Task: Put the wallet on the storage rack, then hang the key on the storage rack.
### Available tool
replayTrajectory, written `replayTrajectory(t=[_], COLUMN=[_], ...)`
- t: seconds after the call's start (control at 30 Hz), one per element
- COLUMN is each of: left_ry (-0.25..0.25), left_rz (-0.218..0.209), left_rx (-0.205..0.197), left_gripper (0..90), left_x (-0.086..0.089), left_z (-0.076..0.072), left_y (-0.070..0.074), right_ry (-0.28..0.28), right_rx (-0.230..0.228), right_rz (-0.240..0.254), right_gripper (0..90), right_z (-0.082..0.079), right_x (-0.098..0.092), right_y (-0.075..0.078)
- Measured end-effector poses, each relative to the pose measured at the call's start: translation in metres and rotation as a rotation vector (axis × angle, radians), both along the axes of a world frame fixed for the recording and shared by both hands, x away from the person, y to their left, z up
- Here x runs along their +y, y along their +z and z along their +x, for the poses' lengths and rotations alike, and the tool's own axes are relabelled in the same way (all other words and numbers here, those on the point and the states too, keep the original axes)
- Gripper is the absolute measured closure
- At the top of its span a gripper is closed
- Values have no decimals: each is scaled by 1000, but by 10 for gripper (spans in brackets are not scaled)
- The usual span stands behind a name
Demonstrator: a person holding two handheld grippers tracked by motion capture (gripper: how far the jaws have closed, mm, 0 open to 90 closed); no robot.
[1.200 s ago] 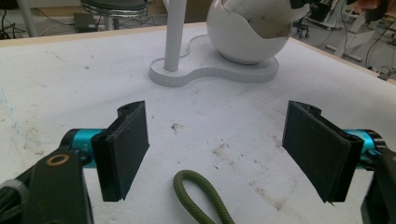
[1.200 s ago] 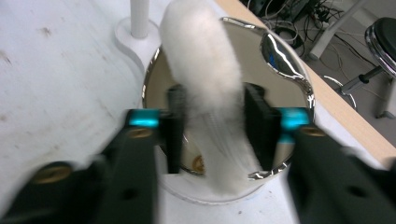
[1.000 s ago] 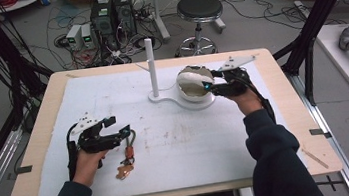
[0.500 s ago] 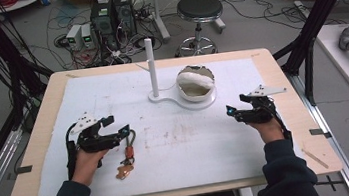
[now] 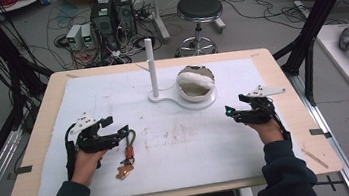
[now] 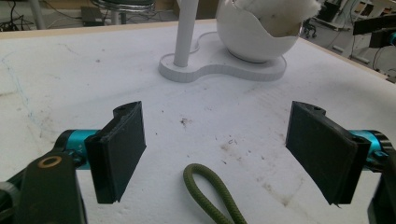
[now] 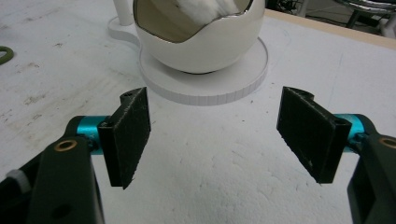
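White foam-like sheet (image 5: 178, 143) covers most of the wooden table (image 5: 287, 89), stained and speckled near the middle.

Left gripper (image 5: 125, 132) sits low at the left of the sheet, jaws spread wide, nothing between them. Left gripper view confirms: both black pads (image 6: 122, 149) well apart, bare sheet in the gap. Olive-green cord loop (image 6: 210, 191) lies on the sheet just short of the jaws, roughly centred between them, not touching either pad. From the high view the loop (image 5: 128, 140) leads toward the person into an orange clip (image 5: 129, 158) and a copper-coloured tag (image 5: 122, 172), all flat on the sheet beside the left hand (image 5: 87, 159).

Right gripper (image 5: 230, 114) rests at the right of the sheet, pointing left, jaws also wide and empty. Right gripper view: pads (image 7: 128, 135) far apart, open sheet between.

White stand (image 5: 182, 97) sits at the far centre of the sheet: flat base, upright post (image 5: 150, 63) on its left end, egg-shaped white cup (image 5: 196, 83) with a jagged broken-shell rim on its right end. White fluffy stuffing (image 5: 194, 78) fills the cup. The cup (image 7: 198, 32) is straight ahead of the right gripper, near but apart. Inside wall looks metallic or glossy tan.

Both grippers are well apart from each other, stand between them and farther back.
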State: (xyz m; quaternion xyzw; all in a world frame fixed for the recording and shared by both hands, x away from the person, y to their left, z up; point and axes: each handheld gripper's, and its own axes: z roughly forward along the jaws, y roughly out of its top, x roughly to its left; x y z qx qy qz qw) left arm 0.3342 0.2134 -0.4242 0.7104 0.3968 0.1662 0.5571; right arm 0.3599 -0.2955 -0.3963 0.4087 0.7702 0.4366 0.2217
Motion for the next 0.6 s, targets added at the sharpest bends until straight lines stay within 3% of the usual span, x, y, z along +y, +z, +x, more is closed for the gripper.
replayTrajectory(t=[0.23, 0.43, 0.6], left_ry=[11, 11, -6], left_rz=[-4, 1, 7], left_rx=[-1, -1, 34], left_gripper=[199, 200, 200], left_x=[0, 0, -5], left_z=[2, -1, 0], left_y=[-1, 1, -2], right_ry=[18, 5, 0], right_rx=[4, -5, -2], right_rz=[-37, -13, -2], right_gripper=[263, 263, 263], right_z=[2, 1, -1], right_x=[6, 2, 2], right_y=[-3, -1, -1])
